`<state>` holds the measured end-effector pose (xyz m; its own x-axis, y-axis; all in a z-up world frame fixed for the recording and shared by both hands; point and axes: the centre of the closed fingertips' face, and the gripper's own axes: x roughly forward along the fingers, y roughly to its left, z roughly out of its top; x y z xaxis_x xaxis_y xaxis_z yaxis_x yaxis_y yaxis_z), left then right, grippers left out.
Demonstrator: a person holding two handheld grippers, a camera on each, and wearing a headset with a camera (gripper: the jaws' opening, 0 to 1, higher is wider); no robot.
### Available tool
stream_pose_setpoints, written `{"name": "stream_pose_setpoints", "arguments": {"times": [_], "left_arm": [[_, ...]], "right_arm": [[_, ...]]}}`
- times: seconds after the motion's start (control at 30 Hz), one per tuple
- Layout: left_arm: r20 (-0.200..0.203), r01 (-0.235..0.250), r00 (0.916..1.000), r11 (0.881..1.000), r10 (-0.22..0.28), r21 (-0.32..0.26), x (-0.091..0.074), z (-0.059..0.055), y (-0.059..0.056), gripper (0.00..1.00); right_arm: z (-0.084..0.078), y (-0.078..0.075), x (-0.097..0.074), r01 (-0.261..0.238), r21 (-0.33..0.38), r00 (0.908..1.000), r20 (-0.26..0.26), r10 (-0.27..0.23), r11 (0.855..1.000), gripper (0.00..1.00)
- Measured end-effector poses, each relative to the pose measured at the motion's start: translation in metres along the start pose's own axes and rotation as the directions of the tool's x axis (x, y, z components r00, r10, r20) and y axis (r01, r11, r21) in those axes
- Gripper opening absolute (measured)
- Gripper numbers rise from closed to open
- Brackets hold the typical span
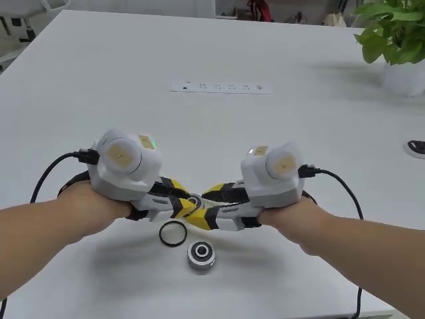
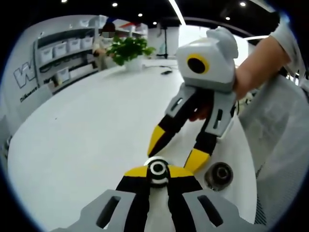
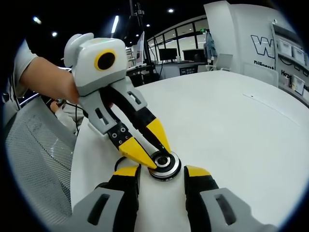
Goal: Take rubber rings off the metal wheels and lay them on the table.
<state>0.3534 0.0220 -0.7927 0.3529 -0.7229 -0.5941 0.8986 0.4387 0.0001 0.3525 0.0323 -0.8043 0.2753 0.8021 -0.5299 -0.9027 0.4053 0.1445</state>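
Peeling a rubber ring off a wheel held between the two tongs

The metal wheel [image 3: 165, 166] is at the near centre of the bench [image 1: 219, 133], with the left tongs [image 2: 158, 173] clamped on it and the right tongs [image 3: 162, 170] apart, one tip on either side of its rim. Just nearer, one loose rubber ring [image 1: 161, 234] already lies flat on the bench, and a second wheel [image 1: 201, 254] sits beside it to the right. This looks like the peeling step: the right tongs probably need to close on the ring's edge and draw it off while the left grips firmly
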Motion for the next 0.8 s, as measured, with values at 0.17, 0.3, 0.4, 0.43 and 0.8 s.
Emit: {"name": "stream_pose_setpoints", "arguments": {"times": [0.17,0.3,0.4,0.43,0.8], "left_arm": [[0.003,-0.004,1.0000,1.000,0.004,-0.006,-0.0006,-0.0003,-0.0004,0.14],[0.006,-0.004,1.0000,1.000,0.004,-0.010,-0.0010,-0.0005,-0.0004,0.13],[0.007,-0.003,1.0000,1.000,0.004,-0.011,-0.0011,-0.0006,-0.0004,0.13],[0.007,-0.004,1.0000,1.000,0.004,-0.012,-0.0013,-0.0008,-0.0004,0.13],[0.012,-0.005,0.9999,1.000,0.005,-0.017,-0.0012,-0.0003,-0.0003,0.13]], "right_arm": [[-0.0006,-0.0020,0.0027,0.007,0.013,1.0000,0.006,-0.007,1.000,0.32],[-0.0009,-0.0007,0.0027,0.003,0.001,1.0000,0.004,-0.003,1.000,0.27],[-0.0020,-0.0023,0.0017,0.009,-0.001,0.9999,0.004,-0.009,1.000,0.25],[-0.0027,-0.0022,0.0014,0.007,0.000,1.0000,0.003,-0.007,1.000,0.25],[-0.0045,-0.0016,-0.0040,-0.005,0.000,1.0000,0.003,0.005,1.000,0.21]]}}
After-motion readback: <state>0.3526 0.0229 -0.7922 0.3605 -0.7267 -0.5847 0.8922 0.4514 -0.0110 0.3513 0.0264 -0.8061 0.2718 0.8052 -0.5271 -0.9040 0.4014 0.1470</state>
